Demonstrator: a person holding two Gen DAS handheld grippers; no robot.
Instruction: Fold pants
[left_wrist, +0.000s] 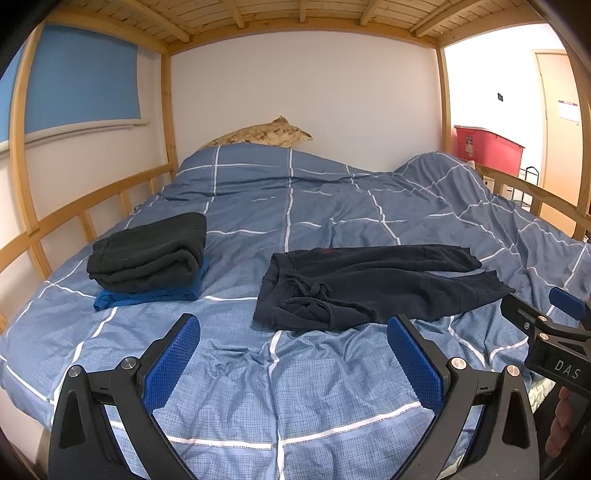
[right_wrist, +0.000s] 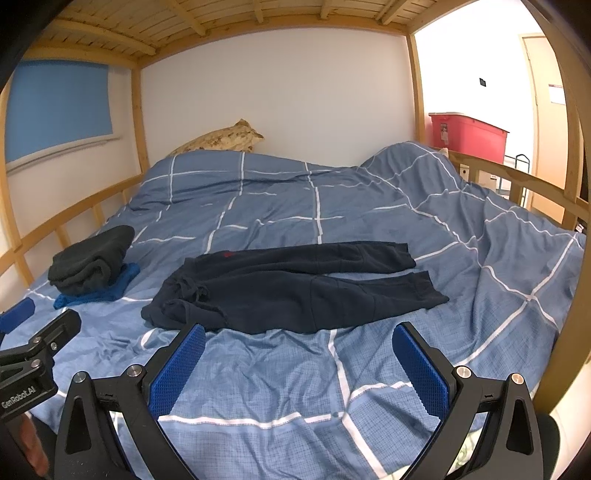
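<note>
1. While both tools hang low over the near end of a bunk bed, the left gripper (left_wrist: 293, 328) stands with its jaws spread wide and nothing between its blue textured pads (left_wrist: 171, 360) but bedding.
2. Just to its right, the right gripper (right_wrist: 299, 338) is parted equally wide and grips nothing; its tip also shows at the right edge of the left wrist view.
3. Ahead of both tools, and touching neither, a pair of dark navy sweatpants (right_wrist: 295, 286) lies unfolded on the blue grid-pattern duvet (right_wrist: 280, 376), waistband and loose drawstring toward the left, both legs stretched side by side toward the right.
4. Rumpling shows at the waistband end, while the legs lie fairly flat, with a narrow strip of duvet between them near the cuffs.
5. Well apart to the left, near the wooden side rail (left_wrist: 110, 195), a folded dark grey garment (left_wrist: 151, 251) sits stacked on a folded bright blue garment (left_wrist: 147, 293).
6. Farther back, a tan patterned pillow (left_wrist: 258, 134) leans against the white wall at the head of the bed, under the slatted upper bunk.
7. Beyond the right-hand rail, a red storage bin (right_wrist: 467, 134) stands by a door.
</note>
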